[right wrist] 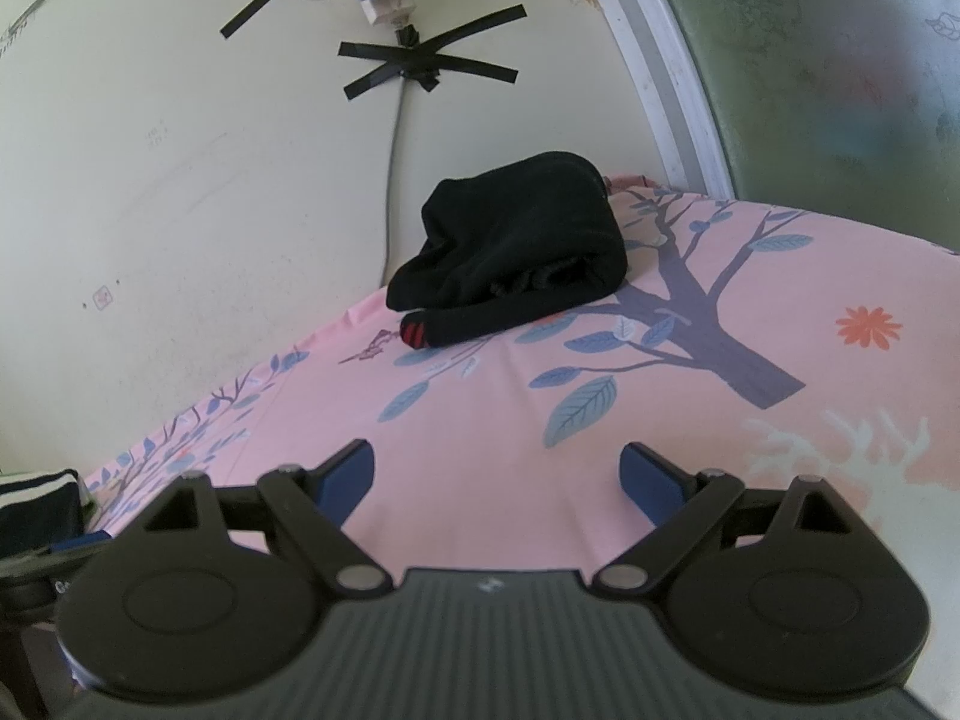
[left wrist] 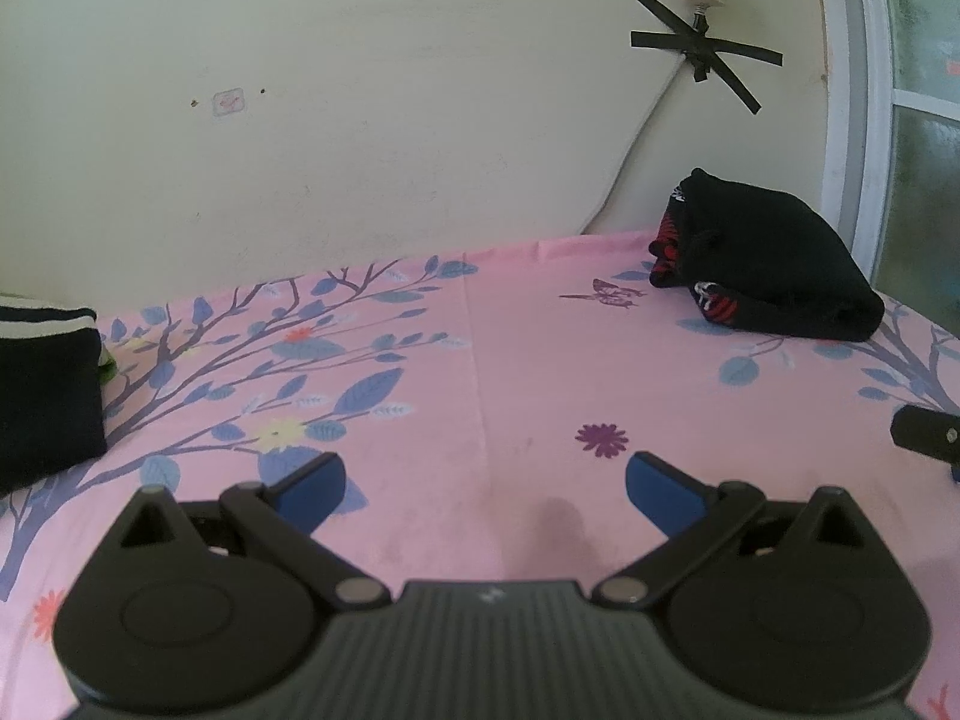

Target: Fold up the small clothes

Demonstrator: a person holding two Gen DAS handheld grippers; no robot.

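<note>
**Both grippers empty, about to pick the next garment**

I am holding the left gripper [left wrist: 485,483] and right gripper [right wrist: 497,474] low over the pink sheet [left wrist: 510,372], both spread wide and gripping nothing. Farther off, a black pile [right wrist: 510,252] is lying by the wall, and a striped black piece [left wrist: 42,384] is sitting at far left. I am judging it best to reach the pile's near edge and pinch one layer only.

left wrist: low, near sheet [left wrist: 510,360], faces wall | right wrist: same, angled toward window | shared: black clothes pile [right wrist: 516,246]
</note>
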